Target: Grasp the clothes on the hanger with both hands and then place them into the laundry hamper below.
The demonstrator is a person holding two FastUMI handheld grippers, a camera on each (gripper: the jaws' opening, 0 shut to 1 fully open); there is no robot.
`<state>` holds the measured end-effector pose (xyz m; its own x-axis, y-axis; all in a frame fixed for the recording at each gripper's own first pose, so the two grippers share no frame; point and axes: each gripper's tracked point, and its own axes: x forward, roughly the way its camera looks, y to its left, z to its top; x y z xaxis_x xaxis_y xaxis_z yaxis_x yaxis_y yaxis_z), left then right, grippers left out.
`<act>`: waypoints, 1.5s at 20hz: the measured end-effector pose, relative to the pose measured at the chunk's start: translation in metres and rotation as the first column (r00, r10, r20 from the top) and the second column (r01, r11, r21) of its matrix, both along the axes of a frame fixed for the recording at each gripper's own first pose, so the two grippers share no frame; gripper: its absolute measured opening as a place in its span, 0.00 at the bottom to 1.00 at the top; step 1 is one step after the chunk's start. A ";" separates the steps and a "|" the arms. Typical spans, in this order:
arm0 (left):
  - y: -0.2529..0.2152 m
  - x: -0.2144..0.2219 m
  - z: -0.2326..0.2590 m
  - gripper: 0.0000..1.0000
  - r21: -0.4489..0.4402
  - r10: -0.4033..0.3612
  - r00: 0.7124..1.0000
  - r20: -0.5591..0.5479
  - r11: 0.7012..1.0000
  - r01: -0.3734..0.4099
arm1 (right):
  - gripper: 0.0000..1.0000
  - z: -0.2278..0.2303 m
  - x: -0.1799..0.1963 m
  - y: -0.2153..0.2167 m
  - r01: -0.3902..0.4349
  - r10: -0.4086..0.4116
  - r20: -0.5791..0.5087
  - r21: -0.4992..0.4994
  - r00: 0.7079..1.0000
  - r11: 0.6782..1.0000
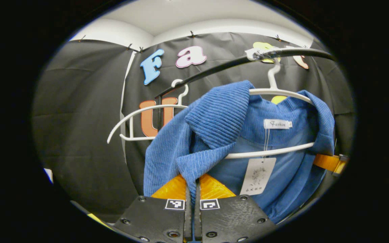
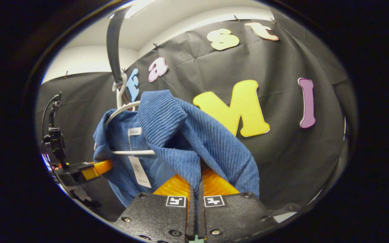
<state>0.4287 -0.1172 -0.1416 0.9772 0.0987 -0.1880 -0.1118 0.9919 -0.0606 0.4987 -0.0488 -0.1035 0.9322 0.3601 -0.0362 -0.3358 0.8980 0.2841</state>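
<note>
Light is even and soft across both my views, coming from above: the pale ceiling (image 1: 187, 17) glows brightest, with a ceiling lamp strip (image 2: 140, 6) washed out to white in the right gripper view. The blue corduroy jacket (image 1: 214, 128) is sharp, its ribs crisp, with gentle shadow in its folds. Fisheye bending curves the black rail (image 1: 235, 62) and squeezes everything near the rim, where brightness falls off and detail goes slightly soft

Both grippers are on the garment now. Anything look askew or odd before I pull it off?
Nothing damaged. The blue corduroy shirt sits crooked on its white hanger: one collar side rides above the shoulder bar. A paper tag dangles inside. A second white hanger hangs bare on the rail.
</note>
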 end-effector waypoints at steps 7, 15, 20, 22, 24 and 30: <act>0.047 -0.001 0.035 0.03 0.010 0.075 0.995 0.061 0.997 -0.076 | 0.06 0.022 -0.001 -0.031 0.058 -0.058 0.046 0.004 0.997 0.998; 0.086 0.009 0.057 0.02 0.019 0.099 0.991 0.086 0.995 -0.101 | 0.06 0.039 -0.006 -0.056 0.069 -0.070 0.074 0.015 0.995 0.997; 0.089 0.008 0.050 0.03 0.026 0.107 0.992 0.061 0.994 -0.108 | 0.06 0.040 -0.017 -0.054 0.018 -0.018 0.088 -0.002 0.996 1.000; 0.088 0.008 0.050 0.03 0.021 0.111 0.992 0.059 0.993 -0.113 | 0.06 0.036 -0.018 -0.056 0.000 0.000 0.077 0.007 0.997 1.000; 0.089 0.009 0.053 0.07 0.013 0.112 0.992 0.061 0.993 -0.113 | 0.07 0.035 -0.016 -0.062 -0.014 0.012 0.060 0.030 0.998 0.999; 0.094 0.011 0.063 0.02 0.011 0.116 0.991 0.071 0.993 -0.117 | 0.06 0.060 -0.014 -0.075 -0.046 0.039 0.086 0.087 0.996 0.995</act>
<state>0.4401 -0.0236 -0.0784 0.9697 0.2147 -0.1167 -0.2223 0.9733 -0.0572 0.4843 -0.1235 -0.0431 0.9143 0.3980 0.0753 -0.3994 0.8548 0.3314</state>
